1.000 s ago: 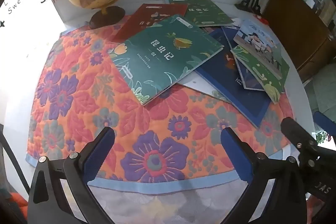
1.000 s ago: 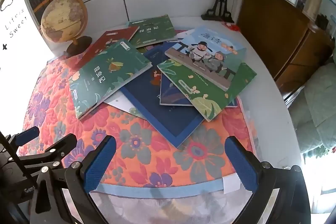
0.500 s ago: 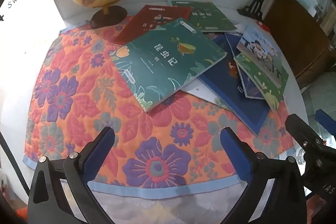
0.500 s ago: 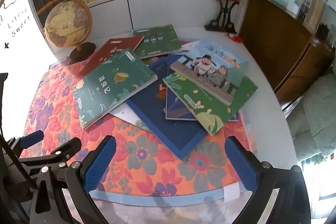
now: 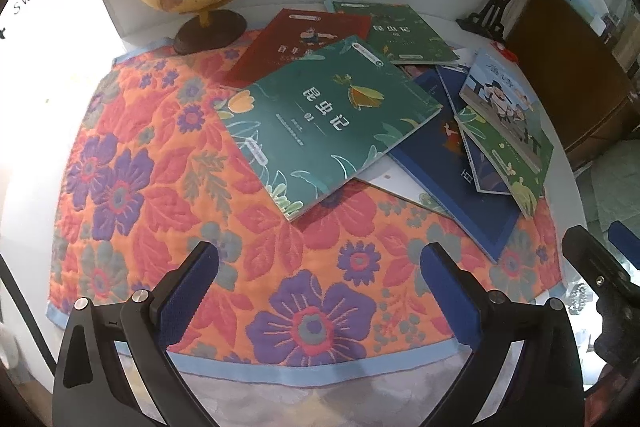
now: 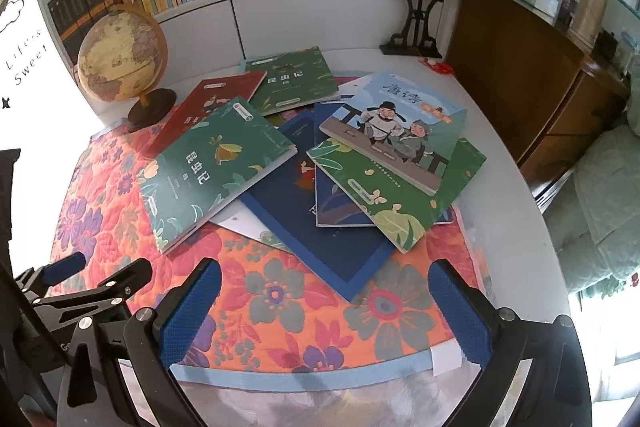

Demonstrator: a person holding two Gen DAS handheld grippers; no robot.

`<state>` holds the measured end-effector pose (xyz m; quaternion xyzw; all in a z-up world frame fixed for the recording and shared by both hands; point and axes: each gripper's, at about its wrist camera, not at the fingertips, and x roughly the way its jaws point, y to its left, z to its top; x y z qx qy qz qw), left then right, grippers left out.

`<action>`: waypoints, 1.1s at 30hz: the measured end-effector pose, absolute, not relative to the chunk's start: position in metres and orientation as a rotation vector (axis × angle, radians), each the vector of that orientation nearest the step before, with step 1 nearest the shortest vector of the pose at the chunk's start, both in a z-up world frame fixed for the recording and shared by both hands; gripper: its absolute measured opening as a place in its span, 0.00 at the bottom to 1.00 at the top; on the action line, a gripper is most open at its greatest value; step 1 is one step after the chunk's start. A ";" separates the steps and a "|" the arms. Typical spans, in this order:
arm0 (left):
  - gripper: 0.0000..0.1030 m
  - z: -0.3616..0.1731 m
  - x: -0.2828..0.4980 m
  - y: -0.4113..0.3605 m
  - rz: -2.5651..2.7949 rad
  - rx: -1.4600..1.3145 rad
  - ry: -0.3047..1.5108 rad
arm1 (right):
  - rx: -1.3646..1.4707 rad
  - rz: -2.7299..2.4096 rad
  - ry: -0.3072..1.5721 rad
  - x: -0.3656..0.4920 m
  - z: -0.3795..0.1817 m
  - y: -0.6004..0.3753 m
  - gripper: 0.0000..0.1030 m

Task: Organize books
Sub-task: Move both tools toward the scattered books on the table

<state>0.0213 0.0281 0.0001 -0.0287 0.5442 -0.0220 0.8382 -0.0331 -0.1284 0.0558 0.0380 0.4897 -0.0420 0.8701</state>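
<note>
Both the left claw (image 5: 318, 259) and right claw (image 6: 324, 279) hang wide open and empty above the flowered orange quilted mat (image 5: 132, 163) on the worktop. The thin, glossy teal paperback (image 5: 328, 123) tops the scattered pile; it looks light, floppy and slippery, best pinched at its overhanging near corner.

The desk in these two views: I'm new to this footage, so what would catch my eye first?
A messy heap of picture books, with a dark green book on top at the left and a pale blue cartoon-cover book on top at the right, sprawls over a loud orange floral cloth. A globe stands at the back left.
</note>
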 end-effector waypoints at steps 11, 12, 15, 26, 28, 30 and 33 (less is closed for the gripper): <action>0.98 0.011 0.026 0.043 -0.027 -0.049 1.123 | 0.143 -0.133 0.929 -0.037 0.073 -0.126 1.00; 0.98 0.012 0.026 0.044 -0.032 -0.053 1.121 | 0.161 -0.135 0.914 -0.038 0.075 -0.127 1.00; 0.98 0.014 0.025 0.048 -0.052 -0.080 1.117 | 0.186 -0.129 0.870 -0.038 0.084 -0.126 1.00; 0.98 0.030 0.017 0.053 -0.008 -0.064 1.062 | 0.159 -0.123 0.817 -0.040 0.098 -0.115 1.00; 0.98 0.031 0.016 0.053 -0.006 -0.066 1.055 | 0.168 -0.122 0.818 -0.042 0.097 -0.119 1.00; 0.98 0.032 0.015 0.053 -0.005 -0.070 1.051 | 0.192 -0.114 0.821 -0.044 0.094 -0.124 1.00; 0.98 0.033 0.014 0.051 0.007 -0.051 1.040 | 0.227 -0.101 0.829 -0.045 0.088 -0.131 1.00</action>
